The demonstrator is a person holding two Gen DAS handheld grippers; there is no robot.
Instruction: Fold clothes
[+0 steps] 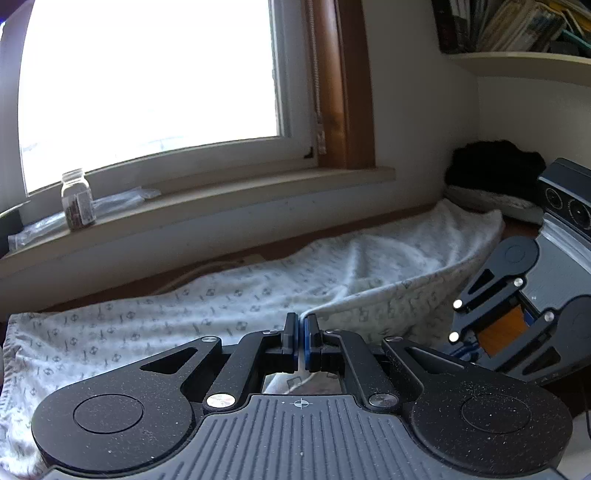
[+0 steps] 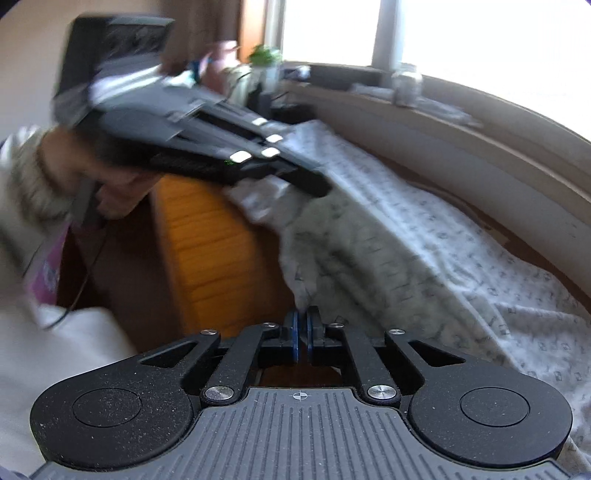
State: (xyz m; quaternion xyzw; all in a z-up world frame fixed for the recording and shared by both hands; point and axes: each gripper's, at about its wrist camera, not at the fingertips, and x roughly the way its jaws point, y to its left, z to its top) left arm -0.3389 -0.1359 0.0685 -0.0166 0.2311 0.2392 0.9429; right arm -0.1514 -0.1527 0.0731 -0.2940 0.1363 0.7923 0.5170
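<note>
A soft, light printed cloth [image 1: 258, 295] is being pinched along its near edge by the closed left claw [image 1: 301, 325] and the closed right claw [image 2: 303, 317], the rest lying limp on the bench [image 2: 207, 240] beyond them.

No readable words, brand names or numbers are found in either view. A small crosshair mark [image 1: 301, 403] is printed on the ribbed body of the gripper, directly behind the closed fingers, and the same mark [image 2: 299, 396] is seen in the right wrist view. The pale cloth [image 1: 207, 310] ahead of the fingers is covered with small printed motifs, too fine to be read. The spines of the books [image 1: 517, 26], far up and right of the fingers, cannot be made out.
</note>
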